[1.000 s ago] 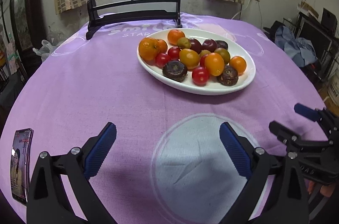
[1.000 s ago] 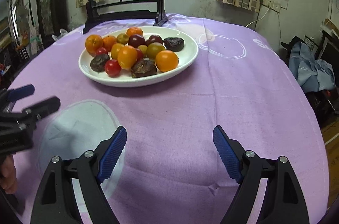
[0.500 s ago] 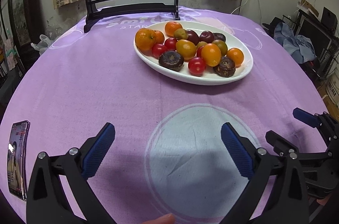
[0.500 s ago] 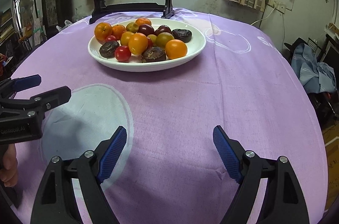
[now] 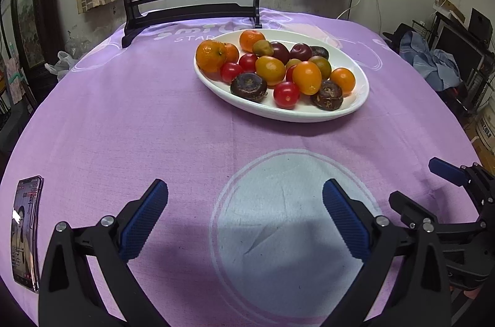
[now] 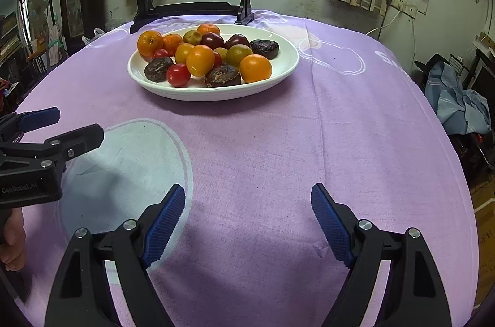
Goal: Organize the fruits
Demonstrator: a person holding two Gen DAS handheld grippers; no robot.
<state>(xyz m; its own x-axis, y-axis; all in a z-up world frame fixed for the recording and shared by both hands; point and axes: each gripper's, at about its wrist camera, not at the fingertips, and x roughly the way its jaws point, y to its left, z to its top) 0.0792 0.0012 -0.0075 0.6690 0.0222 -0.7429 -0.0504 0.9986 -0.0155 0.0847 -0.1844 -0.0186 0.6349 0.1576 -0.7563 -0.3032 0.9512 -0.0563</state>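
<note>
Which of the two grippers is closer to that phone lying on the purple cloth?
The left. The left gripper hovers just right of the phone at the table's near edge. The right gripper is farther right, beyond the left one.

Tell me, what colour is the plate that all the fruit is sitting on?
The plate is plain white. It shows best in the right wrist view.
</note>
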